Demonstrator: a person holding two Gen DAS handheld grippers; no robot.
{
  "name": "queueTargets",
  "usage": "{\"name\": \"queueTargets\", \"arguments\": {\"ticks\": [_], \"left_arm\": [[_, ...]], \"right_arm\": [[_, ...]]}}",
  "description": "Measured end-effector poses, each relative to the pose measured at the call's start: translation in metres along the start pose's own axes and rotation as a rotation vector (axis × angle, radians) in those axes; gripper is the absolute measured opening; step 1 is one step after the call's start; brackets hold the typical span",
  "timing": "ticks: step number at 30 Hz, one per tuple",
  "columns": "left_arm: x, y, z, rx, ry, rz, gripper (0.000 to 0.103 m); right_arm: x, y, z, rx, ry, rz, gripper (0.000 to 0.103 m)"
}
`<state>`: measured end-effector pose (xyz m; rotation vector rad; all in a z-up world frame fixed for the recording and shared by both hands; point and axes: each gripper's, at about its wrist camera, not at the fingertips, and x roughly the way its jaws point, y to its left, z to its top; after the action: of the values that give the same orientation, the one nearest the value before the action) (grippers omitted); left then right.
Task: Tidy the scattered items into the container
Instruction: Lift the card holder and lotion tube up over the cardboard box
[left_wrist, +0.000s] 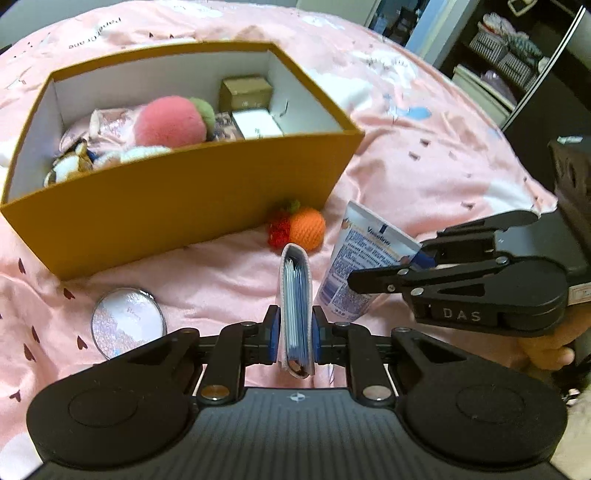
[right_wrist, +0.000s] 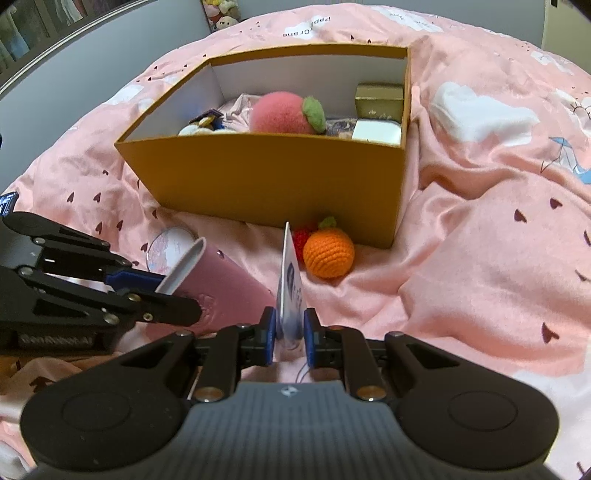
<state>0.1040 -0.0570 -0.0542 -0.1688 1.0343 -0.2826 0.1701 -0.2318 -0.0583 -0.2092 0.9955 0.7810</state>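
Now my left tongs (left_wrist: 294, 332) pinch the card wallet (left_wrist: 295, 302) edge-up and my right tongs (right_wrist: 290, 330) pinch the lotion tube (right_wrist: 290, 291), both before the box (right_wrist: 273, 184). Upright should clear its wall, I judge.

A pink bedspread (right_wrist: 461, 258) printed with small dark hearts, white clouds and a blue paper crane covers the bed in soft folds. In the left wrist view, dark shelving (left_wrist: 513, 55) at the upper right carries baskets and folded cloth. In the right wrist view, small plush toys (right_wrist: 221, 14) sit at the top edge, beside a grey wall (right_wrist: 92, 74).
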Motion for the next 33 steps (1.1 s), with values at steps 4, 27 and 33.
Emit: {"name": "queueTargets", "arguments": {"ticks": [4, 27, 33], "left_arm": [[-0.016, 0.004, 0.006, -0.024, -0.040, -0.033, 0.019], [-0.094, 0.027, 0.060, -0.029, -0.232, -0.039, 0.019], [-0.104, 0.052, 0.090, -0.052, -0.284, 0.017, 0.019]], "right_arm": [[-0.005, 0.002, 0.005, -0.007, -0.018, 0.001, 0.017], [-0.083, 0.009, 0.059, -0.064, -0.201, 0.039, 0.016], [-0.097, 0.006, 0.083, -0.058, -0.289, 0.009, 0.016]]}}
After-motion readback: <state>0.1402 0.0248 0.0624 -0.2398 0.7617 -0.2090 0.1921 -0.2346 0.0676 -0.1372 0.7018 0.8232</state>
